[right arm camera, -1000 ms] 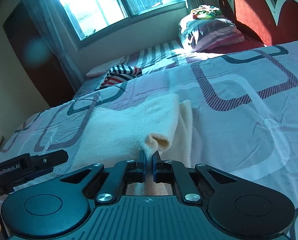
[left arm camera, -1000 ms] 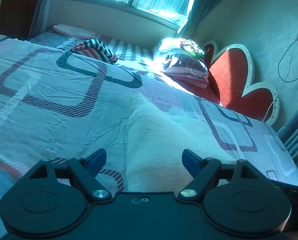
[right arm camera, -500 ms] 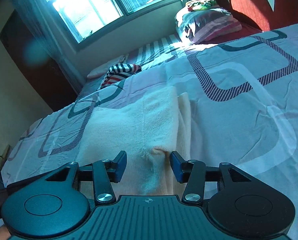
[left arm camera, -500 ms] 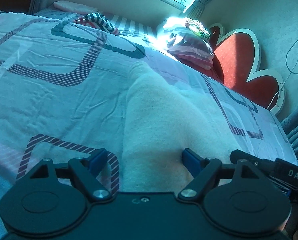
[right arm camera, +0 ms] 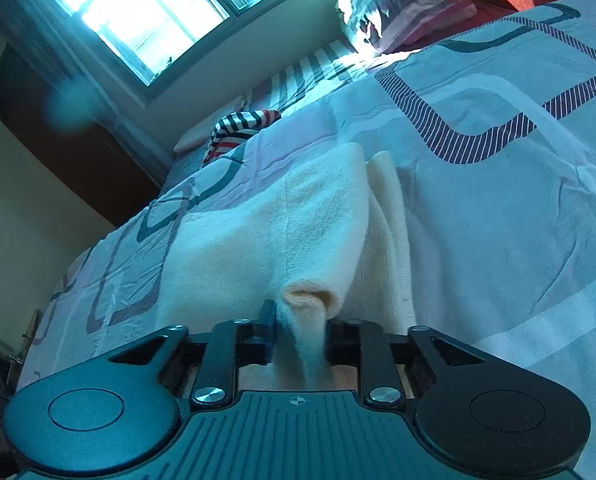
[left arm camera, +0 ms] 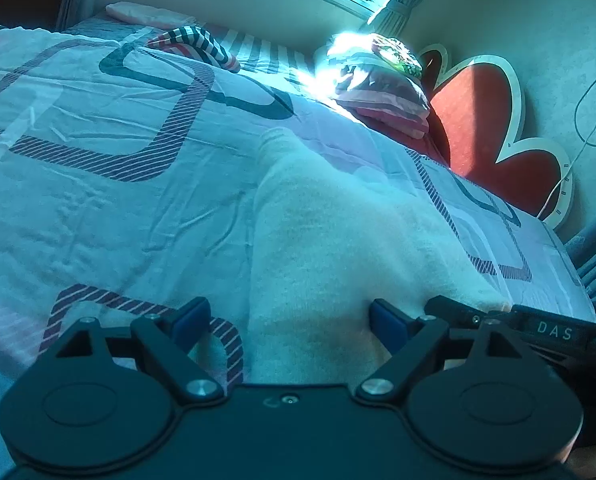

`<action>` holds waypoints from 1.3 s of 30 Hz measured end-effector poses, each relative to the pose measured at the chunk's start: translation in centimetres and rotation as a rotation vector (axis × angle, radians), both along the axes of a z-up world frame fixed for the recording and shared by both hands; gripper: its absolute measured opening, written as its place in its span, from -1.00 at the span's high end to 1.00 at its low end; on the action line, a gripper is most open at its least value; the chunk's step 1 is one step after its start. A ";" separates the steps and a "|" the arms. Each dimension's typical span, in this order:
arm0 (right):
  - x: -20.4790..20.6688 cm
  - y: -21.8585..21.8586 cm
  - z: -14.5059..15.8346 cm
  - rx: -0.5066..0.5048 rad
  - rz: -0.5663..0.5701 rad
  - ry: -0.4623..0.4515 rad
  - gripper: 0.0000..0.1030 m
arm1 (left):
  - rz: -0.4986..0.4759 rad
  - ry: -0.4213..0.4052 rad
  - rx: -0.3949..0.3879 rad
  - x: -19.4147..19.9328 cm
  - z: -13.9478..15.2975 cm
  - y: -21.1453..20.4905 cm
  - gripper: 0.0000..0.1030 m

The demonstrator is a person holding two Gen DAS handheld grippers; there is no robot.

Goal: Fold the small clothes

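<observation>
A cream fleecy garment (left arm camera: pixel 338 232) lies flat on the patterned bedspread (left arm camera: pixel 97 168), folded lengthwise with a second layer showing along its right side (right arm camera: pixel 386 216). My left gripper (left arm camera: pixel 287 322) hovers low over its near end. Its jaws are wide and still opening, and they straddle the cloth's left edge without touching it. My right gripper (right arm camera: pixel 298 328) is closing on a raised fold (right arm camera: pixel 310 300) of the garment's near edge, which is bunched between both pads. Part of the right gripper's body (left arm camera: pixel 538 328) shows at the right of the left wrist view.
A striped black, white and red garment (left arm camera: pixel 201 44) lies near the far edge of the bed. Stacked pillows (left arm camera: pixel 382 84) lean against a red flower-shaped headboard (left arm camera: pixel 490 128). A bright window (right arm camera: pixel 145 16) is behind the bed, and a dark door (right arm camera: pixel 57 152) is at left.
The right gripper let go of the fold, opened, dropped lower and closed on it again. The left gripper sank closer to the cloth's near end, and the right gripper's body came into its view.
</observation>
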State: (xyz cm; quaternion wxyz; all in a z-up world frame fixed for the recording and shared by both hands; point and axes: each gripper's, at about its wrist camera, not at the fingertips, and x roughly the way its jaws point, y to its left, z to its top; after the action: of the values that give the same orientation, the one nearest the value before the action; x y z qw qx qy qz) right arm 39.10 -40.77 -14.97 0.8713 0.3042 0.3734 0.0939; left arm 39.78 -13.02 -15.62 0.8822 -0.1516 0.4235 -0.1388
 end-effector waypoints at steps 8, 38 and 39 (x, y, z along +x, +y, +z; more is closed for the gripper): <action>-2.1 -0.9 0.7 -0.095 -0.014 -0.026 0.72 | -0.009 -0.012 -0.026 0.5 0.8 -0.7 -0.65; -11.6 1.0 0.4 -0.339 0.070 0.098 0.52 | -0.136 -0.015 0.217 -8.6 -0.2 -0.8 -0.64; -11.7 1.1 0.5 -0.349 0.078 0.099 0.52 | -0.135 -0.006 0.222 -8.5 -0.1 -0.9 -0.64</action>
State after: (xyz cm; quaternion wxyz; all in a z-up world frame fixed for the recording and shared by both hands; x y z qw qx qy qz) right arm 27.39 -39.66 -14.43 0.8872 0.1380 0.4379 0.0464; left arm 31.27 -13.90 -15.70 0.8835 -0.0239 0.4428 -0.1509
